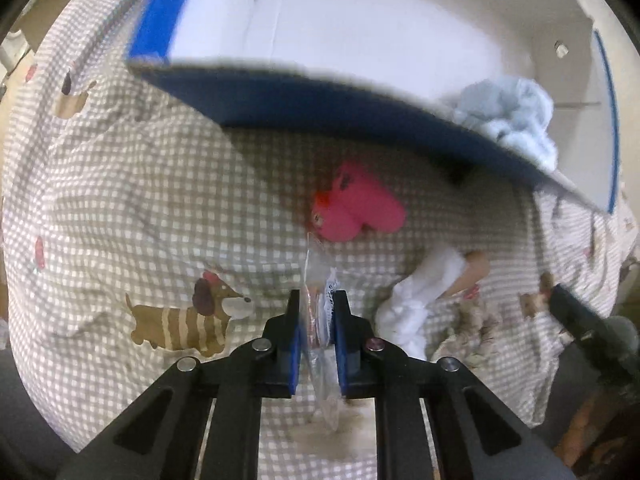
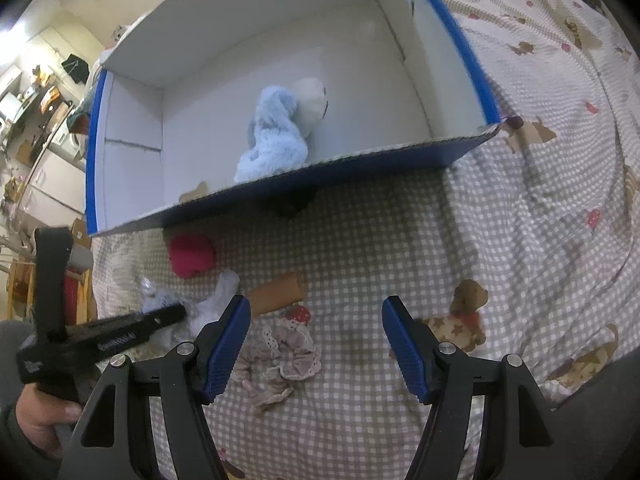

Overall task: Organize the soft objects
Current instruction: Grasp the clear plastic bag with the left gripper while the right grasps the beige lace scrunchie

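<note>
While only the pale blue plush (image 2: 276, 136) lay inside the blue-and-white box (image 2: 360, 166), the left gripper (image 1: 318, 320) pinched a clear plastic packet (image 1: 320, 312) on the checked bedspread (image 1: 120, 200), the right gripper (image 2: 316, 320) hung spread, and the pink toy (image 1: 360, 208), lace scrunchie (image 2: 280, 352) and brown bear (image 2: 460, 320) remained unsorted.

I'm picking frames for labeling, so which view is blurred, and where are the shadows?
Left wrist view: motion blur smears the box edge and pink toy; the left gripper stays sharp. Right wrist view: mostly crisp, fisheye-curved, dark shadow under the box front wall.
</note>
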A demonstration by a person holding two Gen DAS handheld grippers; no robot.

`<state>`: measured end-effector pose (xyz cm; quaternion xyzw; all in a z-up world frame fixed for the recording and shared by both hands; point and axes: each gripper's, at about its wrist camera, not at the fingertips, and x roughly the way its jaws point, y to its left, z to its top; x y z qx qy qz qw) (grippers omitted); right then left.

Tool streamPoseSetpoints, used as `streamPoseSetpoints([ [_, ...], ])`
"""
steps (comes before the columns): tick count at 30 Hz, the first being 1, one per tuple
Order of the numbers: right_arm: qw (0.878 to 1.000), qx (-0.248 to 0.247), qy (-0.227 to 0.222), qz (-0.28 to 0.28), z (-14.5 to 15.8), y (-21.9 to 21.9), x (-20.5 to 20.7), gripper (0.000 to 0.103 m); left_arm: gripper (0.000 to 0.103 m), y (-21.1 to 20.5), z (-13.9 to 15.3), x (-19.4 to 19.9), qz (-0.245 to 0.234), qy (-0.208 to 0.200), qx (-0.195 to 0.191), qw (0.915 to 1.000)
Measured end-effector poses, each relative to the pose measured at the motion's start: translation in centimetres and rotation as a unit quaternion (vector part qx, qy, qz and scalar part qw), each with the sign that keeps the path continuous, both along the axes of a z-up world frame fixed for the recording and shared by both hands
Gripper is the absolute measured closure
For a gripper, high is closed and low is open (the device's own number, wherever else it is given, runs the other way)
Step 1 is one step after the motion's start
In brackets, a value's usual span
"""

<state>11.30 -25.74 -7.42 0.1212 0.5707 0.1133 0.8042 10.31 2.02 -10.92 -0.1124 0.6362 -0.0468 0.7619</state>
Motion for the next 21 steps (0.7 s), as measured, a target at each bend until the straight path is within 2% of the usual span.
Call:
streamPoseSetpoints([
  [4,0.999,-0.009,0.025,0.029,-1.3,1.4,0.2,0.031,0.090,0.9,2.0,-0.3,0.017,-0.029,-0.012,0.9994],
  [7,0.996,0.005,0.052,0.070,-2.5,2.8,0.5,0.028,0.090,1.2,2.5,-0.8,0.023,-0.031,-0.021,0.9990],
  [10,0.994,-0.019,0.054,0.098,-2.9,4.2,0.3,0.028,0.090,2.7,2.4,-0.8,0.036,-0.026,-0.033,0.9985],
  [12,0.992,-0.029,0.050,0.116,-3.0,5.1,0.0,0.027,0.090,4.0,2.5,-1.2,0.044,-0.025,-0.021,0.9985],
  [16,0.986,-0.041,0.048,0.151,-3.4,6.8,-0.3,0.026,0.090,5.0,1.9,-1.3,0.059,-0.014,-0.022,0.9979],
  [21,0.980,-0.084,0.059,0.170,-5.0,8.7,0.1,0.024,0.090,4.6,3.0,-1.3,0.052,-0.036,0.000,0.9980],
])
